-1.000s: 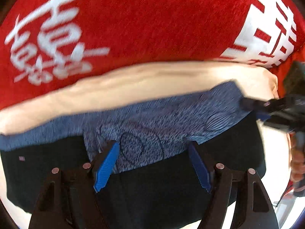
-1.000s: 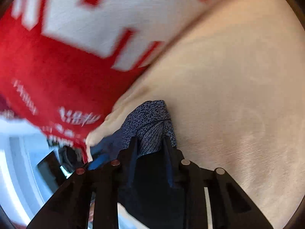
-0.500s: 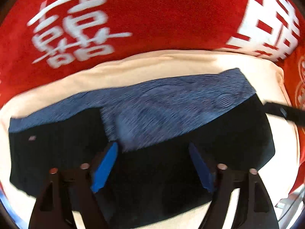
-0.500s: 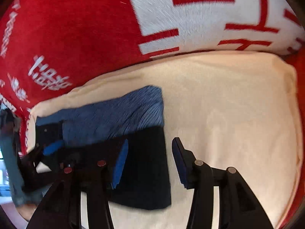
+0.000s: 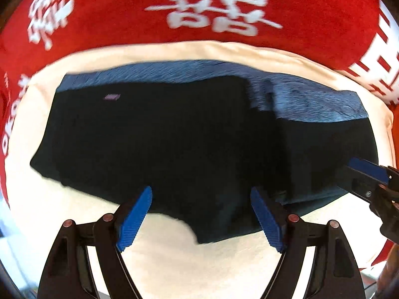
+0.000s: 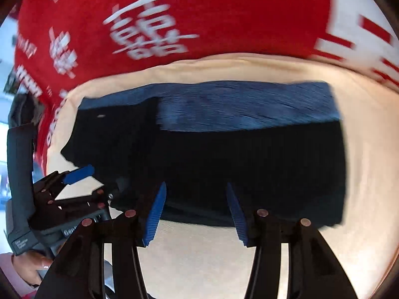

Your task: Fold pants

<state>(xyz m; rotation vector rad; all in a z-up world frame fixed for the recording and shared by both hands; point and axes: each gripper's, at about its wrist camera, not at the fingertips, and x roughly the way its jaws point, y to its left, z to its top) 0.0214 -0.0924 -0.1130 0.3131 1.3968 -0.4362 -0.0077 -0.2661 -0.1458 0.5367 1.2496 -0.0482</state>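
Note:
The black pants with a blue-grey waistband lie folded flat on a cream cloth. My left gripper hangs open above their near edge, with nothing between its blue pads. At the right edge of that view, the right gripper's blue pad pokes in beside the pants. In the right wrist view the pants fill the middle. My right gripper is over their near hem, its jaws opening and holding nothing. The left gripper shows at the left.
A red blanket with white characters lies under the cream cloth and fills the far side. A hand holds the left gripper's handle at the bottom left. The cream cloth shows bare in front of the pants.
The right gripper was shut on the pants' blue-grey edge; it has let go and its jaws have opened. Both grippers have drawn back, so the whole folded pants now show.

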